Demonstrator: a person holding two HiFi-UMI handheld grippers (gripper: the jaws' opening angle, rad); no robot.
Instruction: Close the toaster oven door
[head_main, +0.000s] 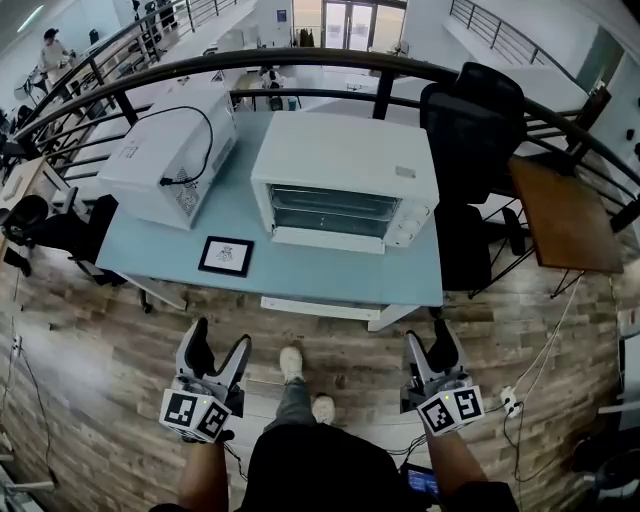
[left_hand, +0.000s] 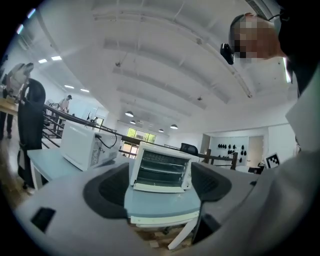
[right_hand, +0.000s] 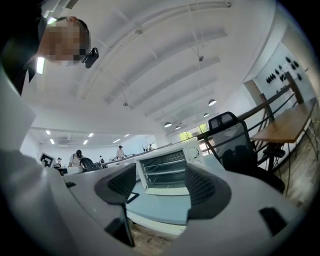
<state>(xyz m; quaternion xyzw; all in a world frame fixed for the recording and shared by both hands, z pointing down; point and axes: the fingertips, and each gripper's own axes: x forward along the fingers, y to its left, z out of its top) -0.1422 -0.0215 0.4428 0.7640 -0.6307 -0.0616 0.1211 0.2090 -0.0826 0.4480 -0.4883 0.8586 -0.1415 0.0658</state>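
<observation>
A white toaster oven (head_main: 345, 180) stands on the light blue table (head_main: 330, 280), and its door (head_main: 325, 240) hangs down open at the front, showing the racks inside. Both grippers are held low over the wooden floor, short of the table's near edge. My left gripper (head_main: 220, 338) is open with nothing between its fingers. My right gripper (head_main: 430, 335) is also open and empty. The left gripper view has the oven (left_hand: 161, 170) framed between the jaws of the left gripper (left_hand: 160, 186), far off. In the right gripper view the oven (right_hand: 162, 170) likewise sits beyond the right gripper (right_hand: 162, 186).
A white microwave (head_main: 170, 150) with a black cable sits left of the oven. A small black-framed card (head_main: 226, 255) lies near the table's front edge. A black office chair (head_main: 475, 130) and a wooden table (head_main: 565, 215) stand to the right, a curved railing (head_main: 300, 65) behind.
</observation>
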